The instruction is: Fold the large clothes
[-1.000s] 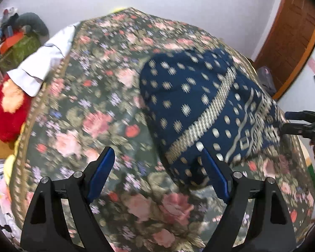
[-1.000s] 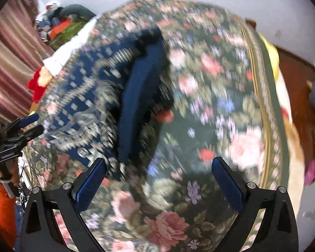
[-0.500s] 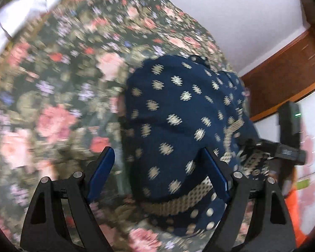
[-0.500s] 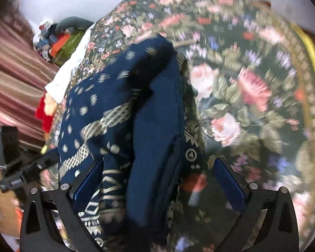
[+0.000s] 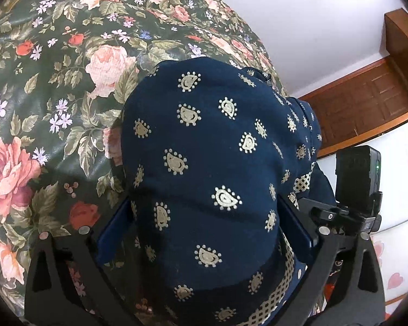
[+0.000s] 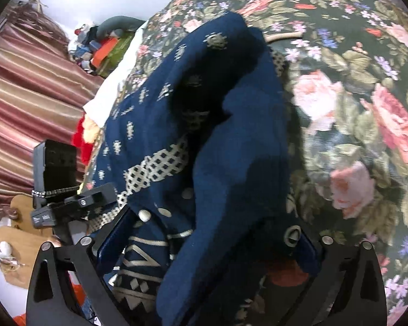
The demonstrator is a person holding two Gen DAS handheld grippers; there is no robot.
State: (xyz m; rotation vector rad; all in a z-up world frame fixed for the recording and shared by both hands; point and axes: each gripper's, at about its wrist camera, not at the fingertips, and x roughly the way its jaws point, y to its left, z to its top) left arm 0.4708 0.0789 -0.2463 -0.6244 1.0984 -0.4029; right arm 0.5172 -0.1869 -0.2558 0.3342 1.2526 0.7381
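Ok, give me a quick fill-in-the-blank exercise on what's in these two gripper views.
1. The garment is navy with ____ motifs.
2. It lies on a bedspread printed with ____.
3. The left gripper has the garment ____ its fingers.
4. The curtain at the right view's left edge is ____.

Missing: gold; flowers; between; striped

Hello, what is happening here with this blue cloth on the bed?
A person is folding a navy garment on a floral bedspread with two handheld grippers. The left gripper and the right gripper each straddle the near edge of the fabric, jaws wide. The left has just been opening, the right closing slightly; neither visibly pinches it.
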